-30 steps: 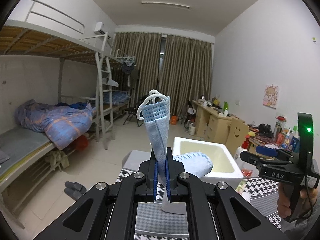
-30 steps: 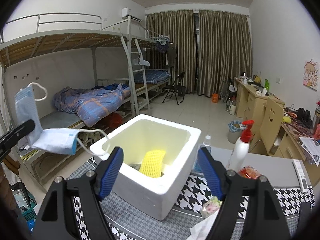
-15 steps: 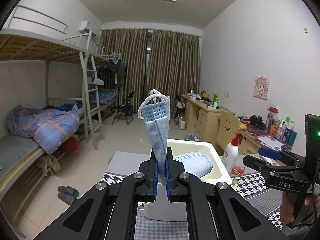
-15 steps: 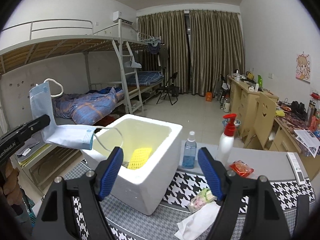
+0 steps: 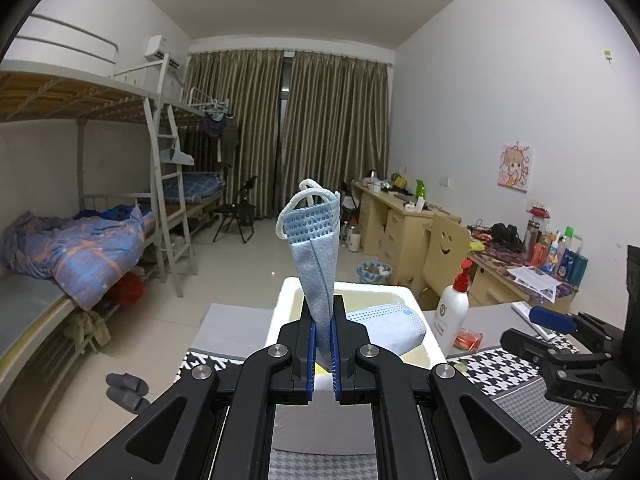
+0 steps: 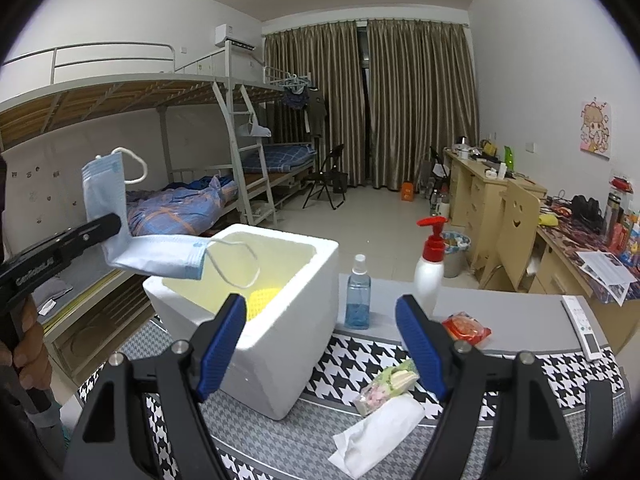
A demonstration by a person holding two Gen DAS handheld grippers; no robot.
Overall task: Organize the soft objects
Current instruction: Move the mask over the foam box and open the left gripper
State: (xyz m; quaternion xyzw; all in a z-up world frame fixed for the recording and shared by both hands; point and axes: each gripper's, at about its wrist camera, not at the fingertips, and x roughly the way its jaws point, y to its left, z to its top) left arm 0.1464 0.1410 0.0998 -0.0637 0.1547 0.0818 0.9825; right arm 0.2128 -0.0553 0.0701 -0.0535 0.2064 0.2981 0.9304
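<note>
Partway through: yellow sponge (image 6: 260,305) already in foam box (image 6: 280,344), face mask (image 5: 318,268) clamped in left claw (image 5: 323,354) above it, right claw (image 6: 320,344) apart, tissue (image 6: 378,436) left on counter (image 6: 516,320).

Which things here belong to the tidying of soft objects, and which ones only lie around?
Belong to the job:
- face mask, clamped in the left claw
- white foam box, with a yellow sponge inside
- white tissue and small soft packet, in front of the open right claw

Just lying about:
- blue spray bottle
- pump bottle
- red packet
- remote control
</note>
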